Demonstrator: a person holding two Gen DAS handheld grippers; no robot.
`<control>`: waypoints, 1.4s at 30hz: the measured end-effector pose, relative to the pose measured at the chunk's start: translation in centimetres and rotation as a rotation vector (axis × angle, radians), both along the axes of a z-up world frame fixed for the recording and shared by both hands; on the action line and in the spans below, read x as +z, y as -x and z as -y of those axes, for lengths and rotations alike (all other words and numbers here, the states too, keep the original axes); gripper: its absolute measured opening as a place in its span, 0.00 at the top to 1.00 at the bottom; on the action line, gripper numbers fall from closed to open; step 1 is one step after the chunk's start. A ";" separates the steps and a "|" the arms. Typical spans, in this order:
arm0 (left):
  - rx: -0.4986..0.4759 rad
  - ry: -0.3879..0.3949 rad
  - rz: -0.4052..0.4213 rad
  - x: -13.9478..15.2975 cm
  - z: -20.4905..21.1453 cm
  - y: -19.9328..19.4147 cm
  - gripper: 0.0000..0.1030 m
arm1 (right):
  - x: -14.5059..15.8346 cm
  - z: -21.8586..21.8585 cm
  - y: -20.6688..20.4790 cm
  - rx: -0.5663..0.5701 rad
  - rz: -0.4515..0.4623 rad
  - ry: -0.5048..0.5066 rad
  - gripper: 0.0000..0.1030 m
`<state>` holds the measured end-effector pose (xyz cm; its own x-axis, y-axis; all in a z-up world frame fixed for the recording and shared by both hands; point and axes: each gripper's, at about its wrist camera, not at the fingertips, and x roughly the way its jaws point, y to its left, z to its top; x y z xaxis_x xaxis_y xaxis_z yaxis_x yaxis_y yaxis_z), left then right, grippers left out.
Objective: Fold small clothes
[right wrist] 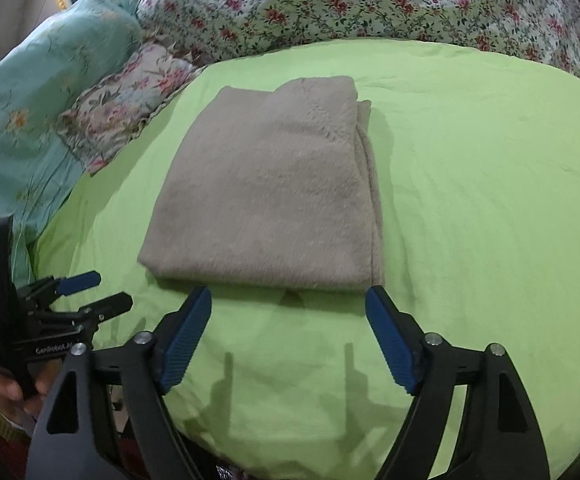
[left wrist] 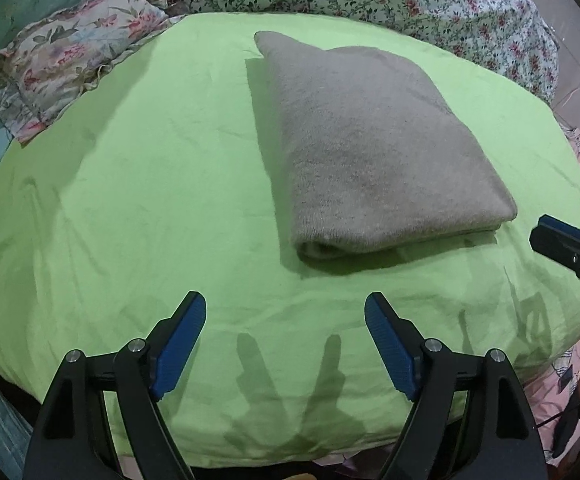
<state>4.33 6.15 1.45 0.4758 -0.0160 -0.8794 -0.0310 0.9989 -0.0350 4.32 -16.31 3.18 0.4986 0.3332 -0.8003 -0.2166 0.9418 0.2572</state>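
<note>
The garment [left wrist: 374, 148] is a grey knit piece lying on the green sheet [left wrist: 130, 200] that covers the bed, already folded into a compact rectangle with several layers stacked at its near edge. In my right wrist view the same garment [right wrist: 266, 192] sits just beyond my fingertips, its layered side edge showing along the right.

My left gripper [left wrist: 285, 312] hangs spread wide over bare sheet, nearer to me than the fold and holding nothing. My right gripper [right wrist: 289, 304] is likewise spread and empty, its tips just short of the near edge of the fold, not touching it as far as I can tell.

I judge the folding of this piece essentially done: the edges look squared, no sleeve or hem trails out, and neither gripper has hold of cloth. What could remain is a last smoothing press, or one more halving if a smaller bundle is wanted. I see no other clothes waiting on the sheet; only a floral pillow [left wrist: 70, 44] and quilt [right wrist: 370, 4] lie behind it.
</note>
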 end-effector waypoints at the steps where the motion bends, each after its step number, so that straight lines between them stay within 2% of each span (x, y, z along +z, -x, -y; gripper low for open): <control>1: 0.000 -0.001 -0.002 0.1 0.0 0.2 0.20 | 0.0 0.0 0.3 0.004 -0.002 0.003 0.19; 9: -0.014 -0.039 0.010 0.8 0.9 1.3 0.18 | -0.6 -0.1 2.3 0.024 -0.014 0.023 0.11; 13: -0.013 -0.050 0.019 1.0 1.0 1.0 0.18 | -1.2 -0.1 2.2 0.020 -0.031 0.019 0.10; 16: -0.015 -0.055 0.019 1.0 1.1 0.7 0.18 | -1.3 -0.2 1.9 0.009 -0.029 0.023 0.05; 28: -0.017 -0.073 0.049 1.8 1.3 -0.9 0.16 | -1.5 -0.9 0.0 0.036 -0.027 0.058 0.04; 42: -0.008 -0.127 0.114 3.4 2.0 -2.1 0.09 | -0.1 -1.6 -2.8 0.058 0.010 0.061 0.03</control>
<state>6.44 4.17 4.83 0.5728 0.0875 -0.8150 -0.0258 0.9957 0.0888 7.07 -14.66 3.04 0.4881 0.3125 -0.8150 -0.2737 0.9414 0.1971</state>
